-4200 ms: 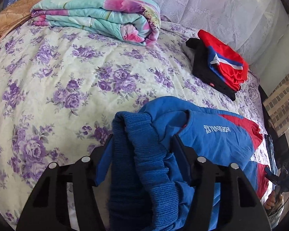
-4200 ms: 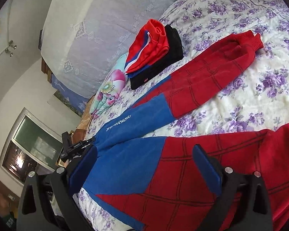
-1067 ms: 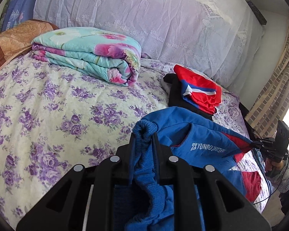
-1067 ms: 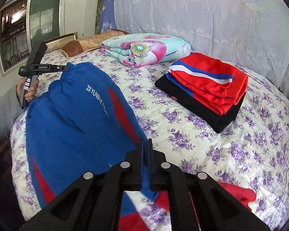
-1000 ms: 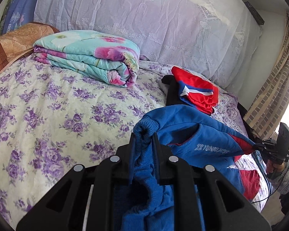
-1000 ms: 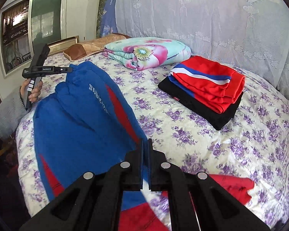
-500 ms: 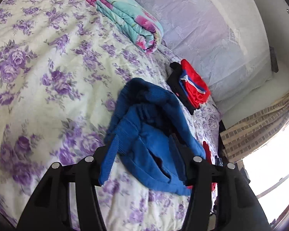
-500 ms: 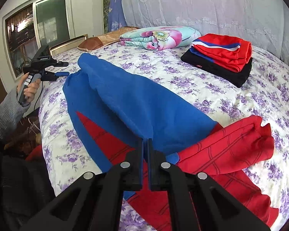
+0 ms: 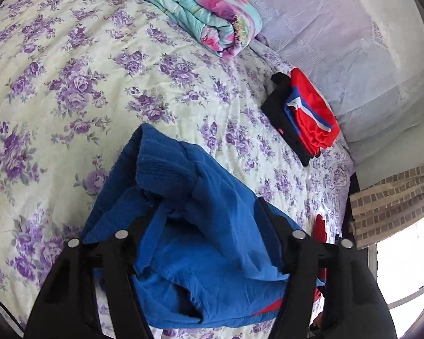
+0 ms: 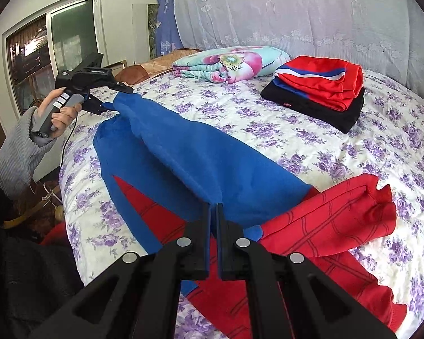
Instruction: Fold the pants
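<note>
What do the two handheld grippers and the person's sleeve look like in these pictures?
Both the left gripper and the right gripper have two matte black fingers with cut-out slots, round silver bolt heads and blue-tinted inner pads. In the right wrist view the left one has a grey handle, a black box on top and a thin black cable. The sleeve is grey ribbed knit.
</note>
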